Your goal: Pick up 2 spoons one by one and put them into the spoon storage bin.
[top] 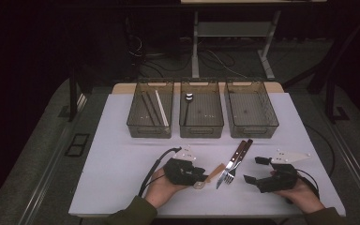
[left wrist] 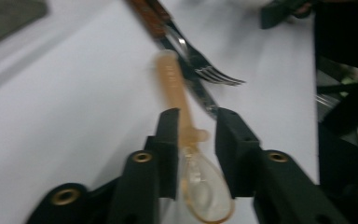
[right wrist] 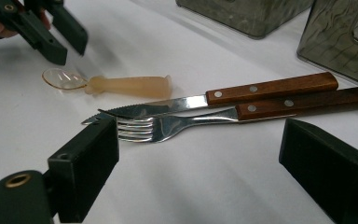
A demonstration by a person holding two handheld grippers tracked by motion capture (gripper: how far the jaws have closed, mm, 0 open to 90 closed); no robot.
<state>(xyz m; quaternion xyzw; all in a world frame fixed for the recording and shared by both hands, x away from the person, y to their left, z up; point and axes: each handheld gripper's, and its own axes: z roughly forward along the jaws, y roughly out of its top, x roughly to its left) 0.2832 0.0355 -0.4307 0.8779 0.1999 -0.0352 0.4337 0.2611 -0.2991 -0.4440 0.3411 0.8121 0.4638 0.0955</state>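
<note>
Left gripper view looks down its own jaws at a small translucent amber spoon lying on the white table. The left gripper has its jaws set either side of the neck, where bowl meets handle; they stand narrow, one jaw against the spoon, a sliver of gap at the other — so I judge the grip not yet made. Straddling the neck makes sense: it is the thinnest part, and the bowl behind would stop the spoon sliding out.

Taking the spoon as the landmark, the steak knife and the fork lie just beyond its handle tip, side by side, wooden handles pointing away towards the bins. In the high view the spoon sits near the table's front edge, the left gripper over its bowl end. Well beyond it stand three clear bins in a row — the left bin holds chopsticks, the middle bin a metal spoon, and the right bin looks bare. That suggests sorting by kind, so this spoon likely belongs in the middle one.

The right gripper waits past the knife and fork, jaws wide, nothing between them but table; the fork tines lie just ahead of it.
</note>
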